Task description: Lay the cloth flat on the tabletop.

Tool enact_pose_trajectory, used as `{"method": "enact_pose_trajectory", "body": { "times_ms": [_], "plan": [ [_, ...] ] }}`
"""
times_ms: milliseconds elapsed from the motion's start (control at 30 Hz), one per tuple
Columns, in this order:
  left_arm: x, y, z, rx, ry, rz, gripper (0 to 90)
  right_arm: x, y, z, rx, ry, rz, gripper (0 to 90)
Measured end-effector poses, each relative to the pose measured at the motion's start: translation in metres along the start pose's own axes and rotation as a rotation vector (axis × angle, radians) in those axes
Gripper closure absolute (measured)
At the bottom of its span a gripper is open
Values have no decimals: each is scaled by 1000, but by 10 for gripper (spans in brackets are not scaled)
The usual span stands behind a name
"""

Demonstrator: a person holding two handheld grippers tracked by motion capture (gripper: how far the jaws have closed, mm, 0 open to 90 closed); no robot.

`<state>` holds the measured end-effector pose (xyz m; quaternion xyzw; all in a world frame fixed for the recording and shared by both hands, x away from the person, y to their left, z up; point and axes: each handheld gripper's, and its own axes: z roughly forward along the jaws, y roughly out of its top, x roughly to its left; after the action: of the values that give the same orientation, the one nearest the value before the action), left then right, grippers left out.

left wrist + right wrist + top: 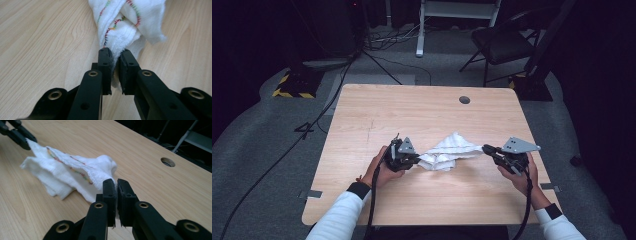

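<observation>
Over the near middle of the wooden table [377, 110], the left gripper [416, 161] and right gripper [485, 149] each pinch an end of a white cloth [447, 150], jaws clamped tight on it.

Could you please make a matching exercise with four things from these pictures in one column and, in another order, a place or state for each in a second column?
Things:
1. left claw
2. right claw
3. white cloth
4. round hole

Places or states:
A. in the table top, at the far right part
B. shut on the left end of the cloth
C. bunched up, stretched between both claws
D. shut on the right end of the cloth

Right pairs: 1-B, 2-D, 3-C, 4-A
</observation>
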<state>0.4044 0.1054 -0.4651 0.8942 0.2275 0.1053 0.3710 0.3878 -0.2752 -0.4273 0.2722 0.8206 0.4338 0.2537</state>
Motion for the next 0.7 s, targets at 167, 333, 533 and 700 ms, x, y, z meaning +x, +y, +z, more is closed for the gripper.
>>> {"method": "enact_pose_trajectory", "body": {
  "times_ms": [167, 333, 533, 700],
  "plan": [
    [-4, -5, -12, -2, 7, 13, 829, -9, -1, -8, -13, -35, 41, 858],
    [-2, -15, -32, -32, 24, -10, 836, -19, -3, -15, -32, -72, 82, 859],
    [2, -29, -43, -24, 35, -31, 841, -29, -9, -16, -16, -118, 126, 860],
    [1, -42, -50, 15, 30, -31, 837, -37, -17, -12, 15, -133, 167, 860]
  ]
}}
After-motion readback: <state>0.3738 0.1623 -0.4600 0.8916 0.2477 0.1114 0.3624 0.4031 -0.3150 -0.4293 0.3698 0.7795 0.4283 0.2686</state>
